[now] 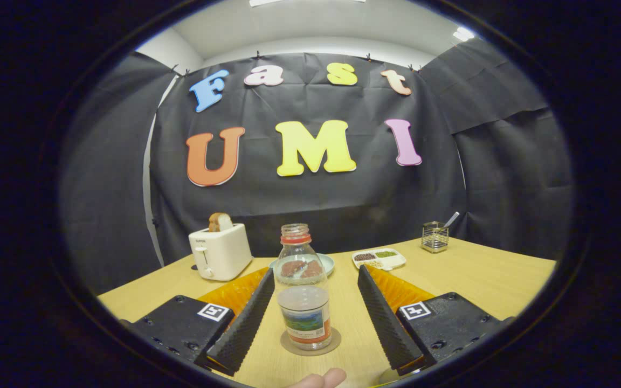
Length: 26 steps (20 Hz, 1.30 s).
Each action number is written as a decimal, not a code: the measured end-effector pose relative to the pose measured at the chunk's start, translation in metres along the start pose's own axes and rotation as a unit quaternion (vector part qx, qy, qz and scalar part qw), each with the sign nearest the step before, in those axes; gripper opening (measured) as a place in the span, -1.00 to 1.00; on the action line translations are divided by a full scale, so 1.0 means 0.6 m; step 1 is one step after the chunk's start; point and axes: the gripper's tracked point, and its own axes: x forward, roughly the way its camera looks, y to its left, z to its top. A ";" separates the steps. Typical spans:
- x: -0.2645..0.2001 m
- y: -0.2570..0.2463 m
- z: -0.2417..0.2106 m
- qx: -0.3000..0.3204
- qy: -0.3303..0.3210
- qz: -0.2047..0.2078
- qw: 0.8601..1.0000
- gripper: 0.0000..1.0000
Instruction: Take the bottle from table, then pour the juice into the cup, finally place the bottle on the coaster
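Bottle (303,291) upright on coaster (310,343), between the spread fingers (246,318) of gripper (315,315), touching neither. Just behind bottle, plate (328,262) on table (483,280). Beyond left finger, toaster (220,251) with bread slice (220,221) standing in its slot. Beyond right finger, divided tray (379,259); farther back and right, wire holder (435,236) with a utensil in it. Below the coaster, nearest of all, a fingertip (322,379).

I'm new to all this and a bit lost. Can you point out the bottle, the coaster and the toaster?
bottle (304,293): gripper view, on its clear body, between the open fingers.
coaster (288,345): gripper view, on its rim beside the bottle's base.
toaster (224,252): gripper view, on its front face.
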 end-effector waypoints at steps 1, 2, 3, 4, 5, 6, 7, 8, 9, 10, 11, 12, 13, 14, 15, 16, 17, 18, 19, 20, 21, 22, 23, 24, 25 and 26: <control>-0.010 -0.006 0.002 -0.007 0.005 -0.004 1.000 1.00; -0.022 -0.011 0.010 -0.017 0.004 -0.010 1.000 1.00; -0.037 -0.010 0.021 -0.020 0.003 -0.006 1.000 1.00; -0.049 -0.003 0.033 -0.016 0.001 0.004 1.000 0.99; -0.060 -0.003 0.045 -0.009 -0.001 0.009 1.000 1.00; -0.072 -0.005 0.061 -0.006 -0.003 0.012 1.000 0.99; -0.085 -0.004 0.079 -0.003 -0.008 0.017 1.000 0.99; -0.098 -0.002 0.101 0.000 -0.014 0.024 1.000 0.99; -0.110 0.002 0.122 0.006 -0.017 0.030 0.999 0.99; -0.121 0.005 0.140 0.010 -0.017 0.035 0.999 0.99; -0.131 0.005 0.153 0.009 -0.016 0.036 0.999 0.99; -0.144 0.004 0.170 0.007 -0.015 0.036 0.999 0.99; -0.157 0.002 0.187 0.006 -0.015 0.032 0.999 0.99; -0.171 -0.002 0.203 0.003 -0.016 0.027 1.000 0.99; -0.185 -0.001 0.220 -0.001 -0.019 0.024 1.000 0.98; -0.199 0.000 0.234 -0.006 -0.020 0.024 1.000 0.98; -0.213 0.001 0.244 -0.010 -0.019 0.023 0.999 0.98; -0.225 0.002 0.256 -0.010 -0.019 0.023 0.999 0.98; -0.239 0.000 0.266 -0.007 -0.017 0.022 1.000 0.99; -0.252 0.001 0.275 -0.007 -0.014 0.021 1.000 0.98; -0.267 0.002 0.284 -0.007 -0.013 0.021 1.000 0.98; -0.283 0.006 0.297 -0.005 -0.013 0.024 1.000 0.99; -0.300 0.008 0.311 -0.004 -0.017 0.028 0.999 0.99; -0.313 0.008 0.324 -0.003 -0.018 0.028 0.999 0.98; -0.327 0.002 0.332 -0.002 -0.017 0.025 1.000 0.98; -0.340 0.001 0.343 -0.003 -0.018 0.026 1.000 0.98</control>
